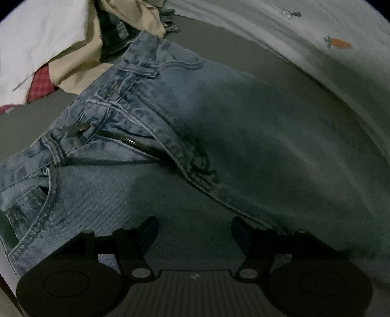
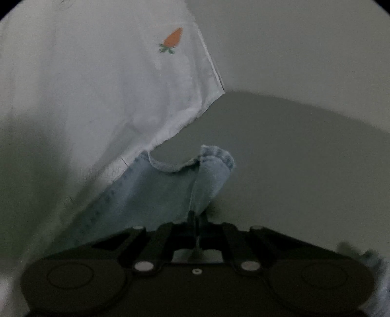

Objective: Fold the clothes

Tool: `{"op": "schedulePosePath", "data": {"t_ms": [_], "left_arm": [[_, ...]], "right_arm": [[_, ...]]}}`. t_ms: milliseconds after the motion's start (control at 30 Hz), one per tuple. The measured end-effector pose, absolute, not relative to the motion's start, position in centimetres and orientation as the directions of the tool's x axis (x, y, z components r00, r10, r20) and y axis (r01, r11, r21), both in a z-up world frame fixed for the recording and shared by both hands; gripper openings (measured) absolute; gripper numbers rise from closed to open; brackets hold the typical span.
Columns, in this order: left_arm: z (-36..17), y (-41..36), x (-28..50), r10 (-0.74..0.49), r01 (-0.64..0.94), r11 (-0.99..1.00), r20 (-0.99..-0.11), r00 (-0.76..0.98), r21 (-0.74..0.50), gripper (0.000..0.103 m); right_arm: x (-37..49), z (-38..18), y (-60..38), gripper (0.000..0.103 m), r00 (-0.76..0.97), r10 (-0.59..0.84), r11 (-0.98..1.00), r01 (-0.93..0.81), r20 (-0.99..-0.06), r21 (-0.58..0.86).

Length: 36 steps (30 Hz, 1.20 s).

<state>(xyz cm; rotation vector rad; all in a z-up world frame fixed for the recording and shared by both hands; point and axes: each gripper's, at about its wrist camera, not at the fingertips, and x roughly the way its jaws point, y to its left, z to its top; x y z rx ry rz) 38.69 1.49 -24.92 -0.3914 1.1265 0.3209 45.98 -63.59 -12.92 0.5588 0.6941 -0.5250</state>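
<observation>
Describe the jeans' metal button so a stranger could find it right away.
Start at the light blue jeans spread on the grey surface. Follow the waistband to the open fly. The metal button sits at the top of the zipper, round and plain rather than toothed.

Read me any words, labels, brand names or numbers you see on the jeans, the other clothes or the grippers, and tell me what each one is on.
No readable text in either view.
Jeans: metal button, no readable marking.
White fabric: carrot picture and a small dark print, too blurred to tell whether it is lettering.
Left gripper: small pale mark on its body, too small to read.
Right gripper: no lettering.
</observation>
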Motion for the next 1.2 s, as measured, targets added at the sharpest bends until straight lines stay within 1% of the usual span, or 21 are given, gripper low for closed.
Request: {"op": "schedulePosePath", "data": {"t_ms": [67,133,167,200,233,267,300,367,400,467,500,533,567,600,633,667,733,833,1000,1100,1200], "left_arm": [[-24.9,1.9,38.3,0.047,-0.442,0.885,-0.915,0.401,-0.149,0.068],[-24.4,2.6,37.9,0.051,-0.448,0.881,-0.912,0.406,-0.151,0.068],[-24.1,2.9,37.6,0.056,-0.450,0.880,-0.909,0.413,-0.150,0.068],[-23.6,3.4,37.2,0.060,-0.449,0.880,-0.903,0.426,-0.153,0.068],[-23.1,4.0,36.8,0.061,-0.448,0.879,-0.895,0.441,-0.161,0.068],[-22.6,4.5,36.4,0.062,-0.450,0.877,-0.889,0.453,-0.168,0.068],[-22.3,5.1,35.8,0.065,-0.458,0.871,-0.882,0.466,-0.178,0.069],[-21.7,6.5,34.6,0.073,-0.477,0.856,-0.867,0.492,-0.199,0.070],[-21.4,7.4,33.9,0.075,-0.489,0.846,-0.860,0.504,-0.213,0.070],[-21.1,9.0,32.3,0.074,-0.510,0.826,-0.852,0.519,-0.239,0.071],[-20.9,9.7,31.5,0.076,-0.520,0.818,-0.849,0.523,-0.247,0.071],[-20.8,10.4,30.7,0.078,-0.530,0.809,-0.847,0.526,-0.255,0.071],[-20.7,11.2,29.8,0.084,-0.538,0.803,-0.845,0.528,-0.257,0.071],[-20.6,11.9,28.9,0.090,-0.546,0.797,-0.843,0.531,-0.259,0.071],[-20.6,12.6,28.2,0.101,-0.552,0.795,-0.841,0.531,-0.253,0.072],[-20.6,13.2,27.4,0.111,-0.556,0.795,-0.841,0.529,-0.245,0.072],[-21.0,14.2,26.2,0.118,-0.561,0.793,-0.844,0.523,-0.237,0.074],[-22.1,15.6,25.4,0.098,-0.563,0.789,-0.855,0.509,-0.245,0.074],[-23.9,17.7,24.3,0.057,-0.560,0.785,-0.869,0.492,-0.266,0.074],[-24.1,17.7,24.7,0.038,-0.532,0.803,-0.867,0.496,-0.269,0.077],[-23.7,17.4,25.0,0.038,-0.512,0.817,-0.860,0.509,-0.267,0.077]], "right_arm": [[45.8,-13.3,-63.3,0.002,0.622,-0.293,0.756,0.616,-0.726,0.222],[45.7,-15.2,-63.9,0.005,0.558,-0.286,0.717,0.664,-0.779,0.212],[45.3,-15.5,-64.0,0.004,0.556,-0.282,0.710,0.669,-0.782,0.219],[45.2,-15.3,-64.0,0.011,0.552,-0.294,0.716,0.668,-0.780,0.203],[45.2,-15.0,-63.8,0.021,0.530,-0.319,0.717,0.677,-0.785,0.166],[45.1,-14.6,-63.6,0.026,0.519,-0.340,0.721,0.679,-0.784,0.137],[44.4,-14.1,-63.5,0.029,0.539,-0.329,0.734,0.662,-0.775,0.149],[43.1,-13.1,-63.2,0.041,0.578,-0.304,0.757,0.629,-0.757,0.176],[42.1,-12.7,-63.2,0.050,0.594,-0.281,0.753,0.623,-0.754,0.210],[39.7,-12.3,-63.0,0.053,0.626,-0.220,0.736,0.610,-0.749,0.293],[38.4,-12.3,-62.9,0.057,0.641,-0.184,0.723,0.602,-0.745,0.339],[37.1,-12.2,-62.8,0.065,0.656,-0.147,0.707,0.593,-0.740,0.385],[35.4,-12.4,-62.6,0.071,0.673,-0.103,0.684,0.582,-0.732,0.439],[33.9,-12.9,-62.2,0.082,0.692,-0.056,0.651,0.572,-0.720,0.500],[32.6,-13.4,-61.7,0.089,0.710,-0.009,0.617,0.558,-0.704,0.555],[31.2,-13.9,-61.2,0.091,0.728,0.035,0.579,0.544,-0.685,0.607],[28.3,-14.9,-59.9,0.102,0.754,0.082,0.503,0.533,-0.652,0.680],[24.2,-16.2,-58.0,0.102,0.767,0.093,0.399,0.556,-0.635,0.729],[19.1,-17.8,-55.6,0.103,0.774,0.082,0.280,0.587,-0.628,0.759],[16.8,-18.1,-54.4,0.103,0.782,0.075,0.259,0.584,-0.619,0.769],[15.8,-17.4,-53.3,0.102,0.762,0.057,0.305,0.603,-0.646,0.738]]}}
